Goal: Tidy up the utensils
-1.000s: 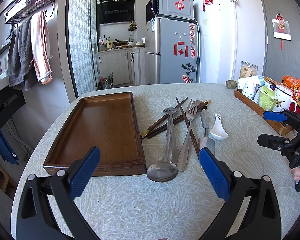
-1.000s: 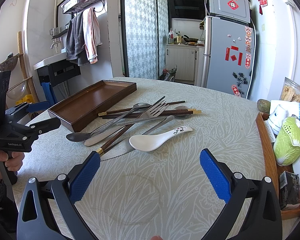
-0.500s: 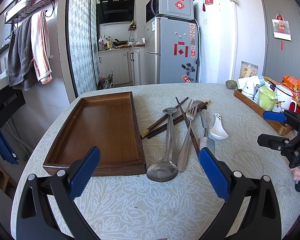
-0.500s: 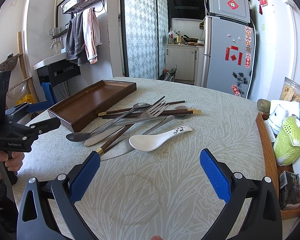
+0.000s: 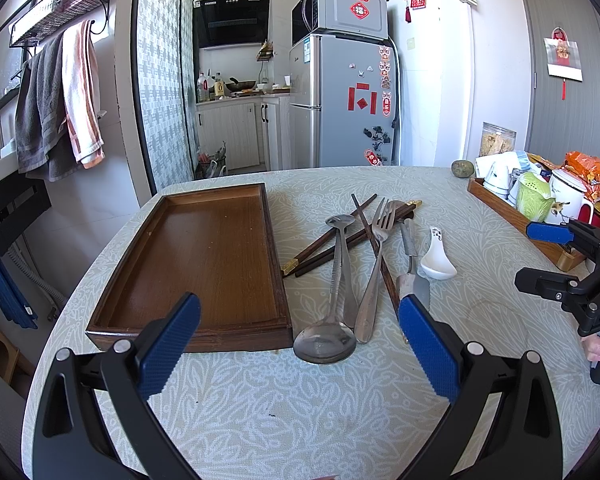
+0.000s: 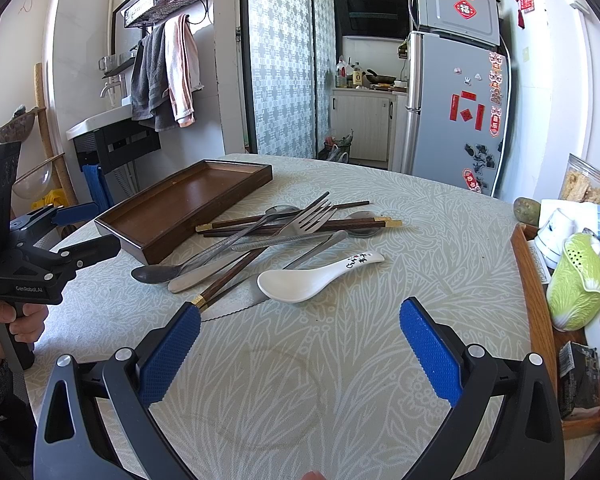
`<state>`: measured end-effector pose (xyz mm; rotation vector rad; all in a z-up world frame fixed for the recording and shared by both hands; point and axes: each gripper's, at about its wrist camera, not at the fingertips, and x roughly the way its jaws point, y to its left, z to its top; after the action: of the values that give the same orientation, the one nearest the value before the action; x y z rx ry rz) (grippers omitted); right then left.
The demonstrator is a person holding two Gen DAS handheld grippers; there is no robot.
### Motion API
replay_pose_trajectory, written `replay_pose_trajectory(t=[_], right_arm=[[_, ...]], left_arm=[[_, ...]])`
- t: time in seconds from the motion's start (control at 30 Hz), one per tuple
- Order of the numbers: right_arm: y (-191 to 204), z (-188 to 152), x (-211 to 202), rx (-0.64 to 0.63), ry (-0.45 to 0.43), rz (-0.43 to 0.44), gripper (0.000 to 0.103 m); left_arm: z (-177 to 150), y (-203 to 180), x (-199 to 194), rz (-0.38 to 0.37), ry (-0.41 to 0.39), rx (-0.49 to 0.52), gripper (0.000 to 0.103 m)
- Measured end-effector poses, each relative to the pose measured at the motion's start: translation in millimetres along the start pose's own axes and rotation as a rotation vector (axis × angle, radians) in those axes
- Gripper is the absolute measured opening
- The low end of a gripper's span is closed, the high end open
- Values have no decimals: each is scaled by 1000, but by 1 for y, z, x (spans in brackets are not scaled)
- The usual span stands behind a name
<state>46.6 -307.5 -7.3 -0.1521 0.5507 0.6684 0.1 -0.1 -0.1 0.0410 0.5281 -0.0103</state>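
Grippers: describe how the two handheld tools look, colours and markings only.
The left gripper and the right gripper have black angular plastic frames, silver screws and blue textured finger pads. White lettering marks the bodies. The left hand wears a dark knit cuff.

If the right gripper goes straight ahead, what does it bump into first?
Probably the white spoon. It lies straight ahead of the open right gripper, with bare table between them. Depth is hard to judge.

Legible: "GenRobot.AI" on left tool [image 6: 74, 238] body; "UAS" fragment on right tool [image 5: 552, 258] body; "福" sticker on microwave [image 5: 340, 10].
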Motion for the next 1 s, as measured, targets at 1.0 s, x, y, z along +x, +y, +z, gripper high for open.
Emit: replay_pose_trajectory(t=[1.0], right_arm=[[0, 1, 0, 1, 1, -1, 101]], left_arm=[[-2, -3, 0, -13, 3, -1, 100]])
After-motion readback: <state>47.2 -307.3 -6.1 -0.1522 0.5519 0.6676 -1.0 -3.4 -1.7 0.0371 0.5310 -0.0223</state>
